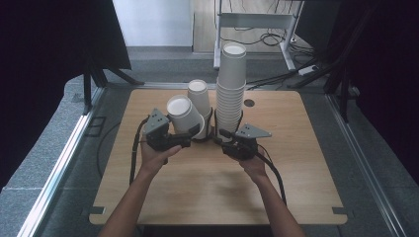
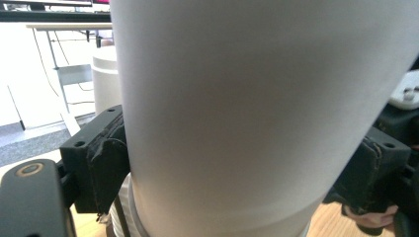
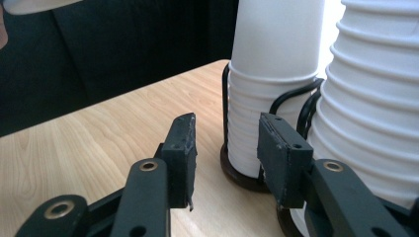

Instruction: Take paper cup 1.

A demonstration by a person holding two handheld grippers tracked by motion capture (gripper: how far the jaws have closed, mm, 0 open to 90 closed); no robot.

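Note:
A white paper cup (image 1: 184,114) hangs tilted over the table, its mouth facing up toward me; my left gripper (image 1: 192,129) is shut on it. In the left gripper view the cup (image 2: 247,108) is close up, with both pads (image 2: 106,163) pressed on its wall. Behind it stands a short stack of cups (image 1: 199,96), and to the right a tall stack (image 1: 231,84). Both sit in black wire holders (image 3: 242,175). My right gripper (image 1: 221,134) is low by the foot of the tall stack. Its jaws (image 3: 225,143) stand open with nothing between them, pointing at the short stack (image 3: 272,74).
The wooden table (image 1: 197,187) is bare in front and on both sides of the stacks. A small round hole (image 1: 249,102) lies right of the tall stack. Cables trail from both grippers toward the front. Dark curtains and a metal frame (image 1: 257,22) stand behind the table.

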